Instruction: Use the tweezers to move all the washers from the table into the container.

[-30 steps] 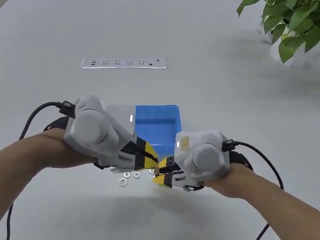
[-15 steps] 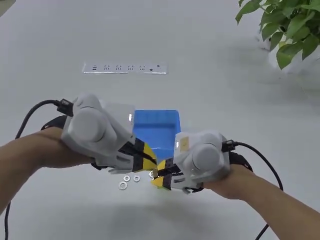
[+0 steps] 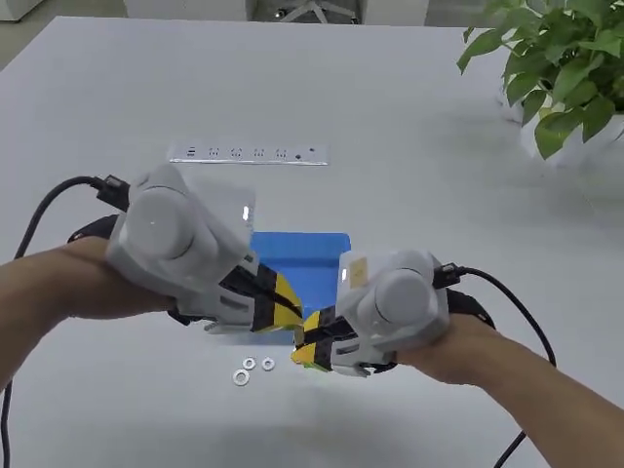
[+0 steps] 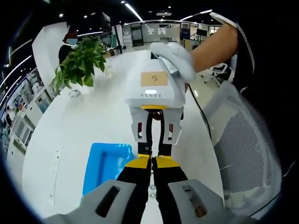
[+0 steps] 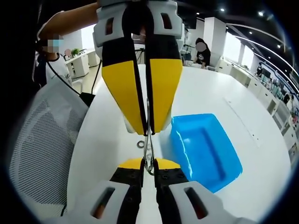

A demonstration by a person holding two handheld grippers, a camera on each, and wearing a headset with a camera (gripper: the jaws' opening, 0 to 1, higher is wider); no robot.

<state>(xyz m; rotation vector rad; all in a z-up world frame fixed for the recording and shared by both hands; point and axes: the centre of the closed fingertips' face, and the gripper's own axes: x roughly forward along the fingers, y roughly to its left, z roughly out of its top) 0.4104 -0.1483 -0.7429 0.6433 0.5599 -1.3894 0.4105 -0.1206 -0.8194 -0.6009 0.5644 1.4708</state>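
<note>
Both grippers meet nose to nose just near of the blue container [image 3: 302, 255], over the middle of the white table [image 3: 439, 146]. L gripper [image 3: 291, 312] comes in from the left and R gripper [image 3: 306, 343] from the right, tips almost touching. In the right gripper view a thin metal strip, the tweezers [image 5: 148, 144], runs from betw. the L jaws straight into the R jaws. Both pairs look pinched together on it w/ no real gap. Judgement: the two-handed hold is prob. to seat or re-set the tool, since slim springy steel would twist in one flat pair of pads. Which side ends up carrying it can't be told. At least three washers [image 3: 268, 364] lie loose on the table, near-left of the jaw tips and just near of the container, none in the tweezers. What shows of the container's inside holds no washer. So task looks approx. at its start: tool being readied, no pick yet. Container sits right beside the washers, so each carry is short. Power strip [image 3: 249, 154] far back and plant [image 3: 565, 58] far right, both well apart from the work.
</note>
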